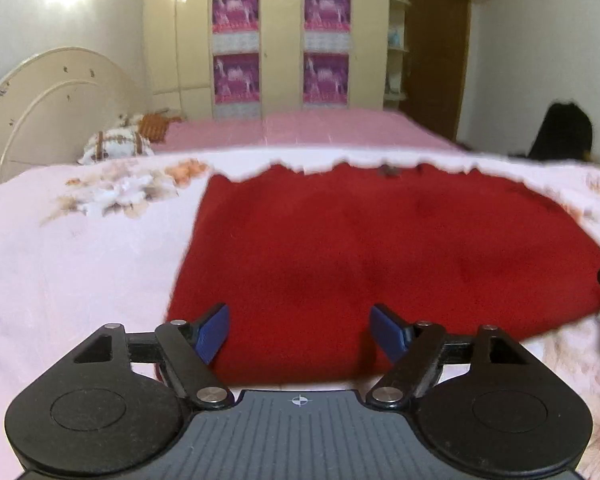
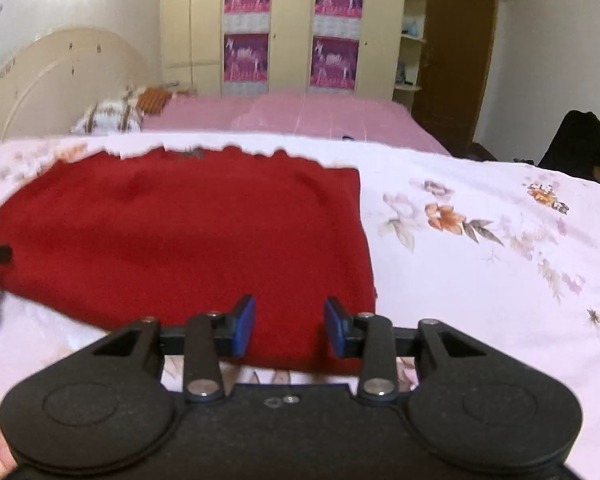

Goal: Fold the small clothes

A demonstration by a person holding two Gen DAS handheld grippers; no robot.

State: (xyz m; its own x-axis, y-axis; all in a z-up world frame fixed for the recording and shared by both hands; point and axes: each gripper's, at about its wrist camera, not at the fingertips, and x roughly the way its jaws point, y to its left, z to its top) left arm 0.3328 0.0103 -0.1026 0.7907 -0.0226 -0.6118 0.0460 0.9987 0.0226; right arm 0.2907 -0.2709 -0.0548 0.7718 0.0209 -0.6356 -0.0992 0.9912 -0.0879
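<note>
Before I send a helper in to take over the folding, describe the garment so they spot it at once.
Start at the bed with the pale floral sheet nearest both grippers. Flat on its middle lies the red garment, its near edge below the open left gripper and open right gripper. It is the only solid red thing there; the pink bed behind is paler.

Bedsheet (image 2: 480, 280) bare beside red cloth (image 2: 188, 240).
</note>
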